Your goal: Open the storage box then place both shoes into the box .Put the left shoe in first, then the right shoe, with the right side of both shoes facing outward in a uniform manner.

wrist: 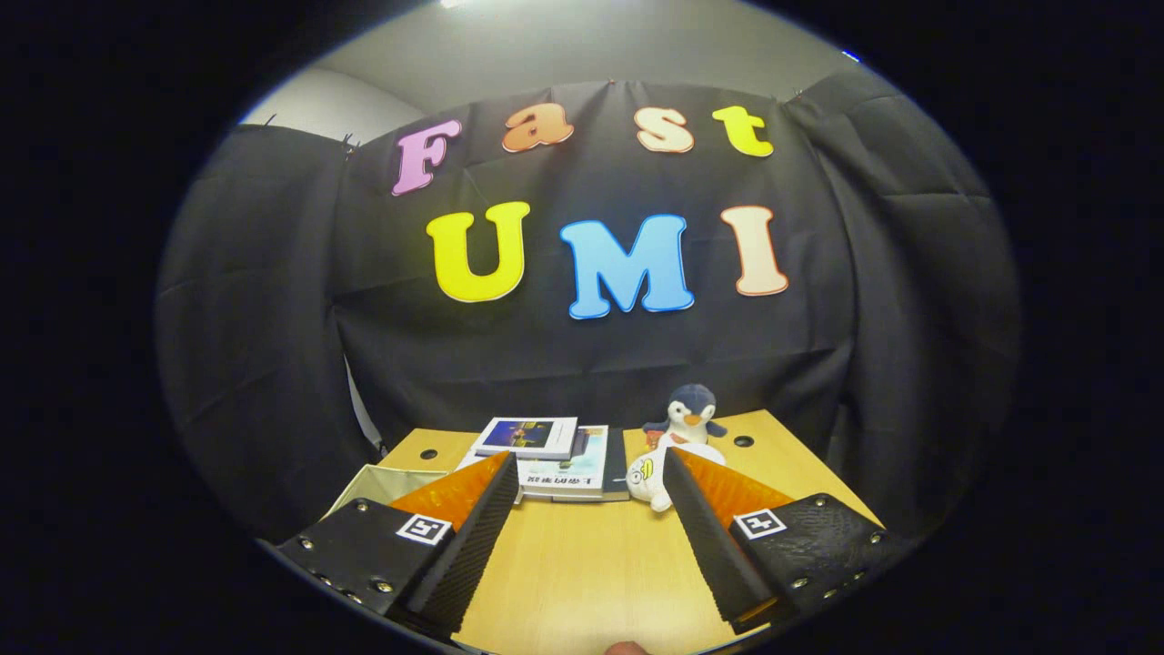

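My gripper (589, 466) is held above a wooden table (582, 555), its two fingers spread wide apart with nothing between them. Behind the left finger (473, 509) shows the pale rim of an open-topped storage box (377, 482) at the table's left edge; most of it is hidden by the finger. Beyond the right finger (705, 509) lies a white shoe-like object (647, 479) with a yellow mark, partly hidden, so I cannot tell for sure what it is.
A stack of books (550, 455) lies at the far middle of the table. A plush penguin (688, 414) stands at the back right against the black cloth wall. Two round cable holes (743, 441) sit near the back corners.
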Tool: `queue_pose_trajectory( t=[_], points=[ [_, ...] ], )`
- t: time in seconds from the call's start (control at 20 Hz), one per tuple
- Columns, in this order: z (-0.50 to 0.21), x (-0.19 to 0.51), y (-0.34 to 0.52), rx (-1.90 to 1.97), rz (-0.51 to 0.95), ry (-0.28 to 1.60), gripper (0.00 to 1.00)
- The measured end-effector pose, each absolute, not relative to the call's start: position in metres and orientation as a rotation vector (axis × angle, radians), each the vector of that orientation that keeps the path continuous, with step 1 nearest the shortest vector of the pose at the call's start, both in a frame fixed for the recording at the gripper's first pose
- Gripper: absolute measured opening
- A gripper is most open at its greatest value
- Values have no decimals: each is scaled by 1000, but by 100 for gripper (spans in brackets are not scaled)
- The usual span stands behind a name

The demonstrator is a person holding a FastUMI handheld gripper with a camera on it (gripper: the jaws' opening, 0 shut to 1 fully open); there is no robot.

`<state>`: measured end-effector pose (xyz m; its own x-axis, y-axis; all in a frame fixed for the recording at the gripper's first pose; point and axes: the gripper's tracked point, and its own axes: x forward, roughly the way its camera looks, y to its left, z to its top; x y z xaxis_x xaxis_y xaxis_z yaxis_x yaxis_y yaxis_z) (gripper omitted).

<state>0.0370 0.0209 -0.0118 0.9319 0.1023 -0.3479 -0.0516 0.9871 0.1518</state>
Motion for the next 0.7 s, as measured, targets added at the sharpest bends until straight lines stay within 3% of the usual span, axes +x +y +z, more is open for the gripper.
queue_pose_trajectory(
  t=[0.7],
  points=[
    [21,25,-52,144,-4,167,97]
  ],
)
